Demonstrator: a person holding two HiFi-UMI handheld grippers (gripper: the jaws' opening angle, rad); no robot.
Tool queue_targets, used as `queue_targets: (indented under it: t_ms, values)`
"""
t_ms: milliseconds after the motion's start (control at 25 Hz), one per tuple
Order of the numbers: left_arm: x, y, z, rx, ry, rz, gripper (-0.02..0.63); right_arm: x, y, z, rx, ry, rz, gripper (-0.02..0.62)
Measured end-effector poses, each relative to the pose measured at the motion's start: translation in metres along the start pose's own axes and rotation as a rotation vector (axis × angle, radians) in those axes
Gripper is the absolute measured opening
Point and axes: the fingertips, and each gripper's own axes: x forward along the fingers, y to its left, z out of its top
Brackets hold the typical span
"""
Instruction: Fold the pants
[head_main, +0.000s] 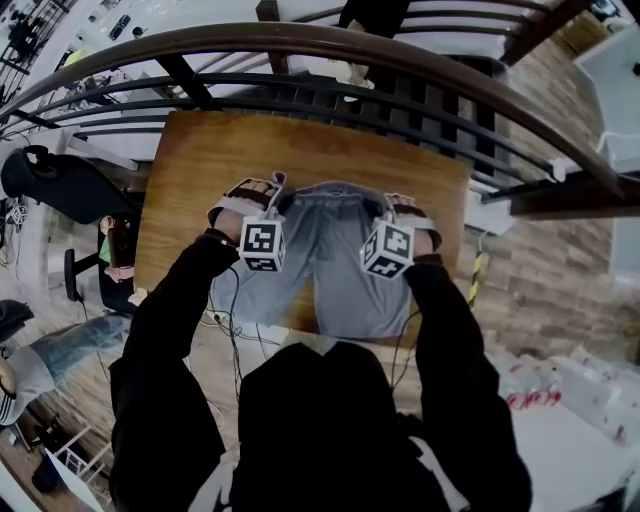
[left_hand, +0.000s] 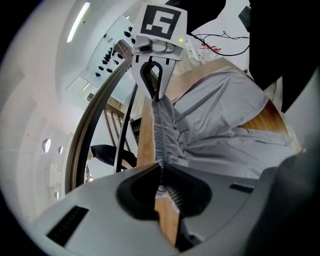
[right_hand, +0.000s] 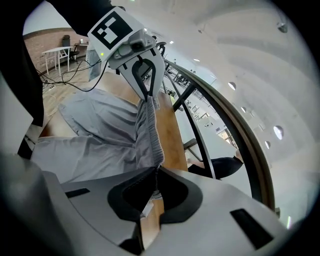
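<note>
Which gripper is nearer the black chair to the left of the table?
Left. The left gripper is clamped on the pants at the waistband end toward the black chair. The right gripper holds the waistband's other end, farther from it.

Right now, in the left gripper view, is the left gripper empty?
No, the left gripper has its jaws closed on the grey pants, at their ribbed waistband.

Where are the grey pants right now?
In the head view the pants lie at the middle of the wooden table, their waistband pinched at either end by the left gripper and right gripper.
</note>
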Motion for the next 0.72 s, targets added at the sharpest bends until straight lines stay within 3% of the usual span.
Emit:
queue_targets:
  t_ms: [720]
  values:
    - [-0.080, -0.056, 0.010, 0.016, -0.025, 0.021, 0.026, -0.075, 0.065, 0.026, -0.015, -0.017, -0.030, 0.021]
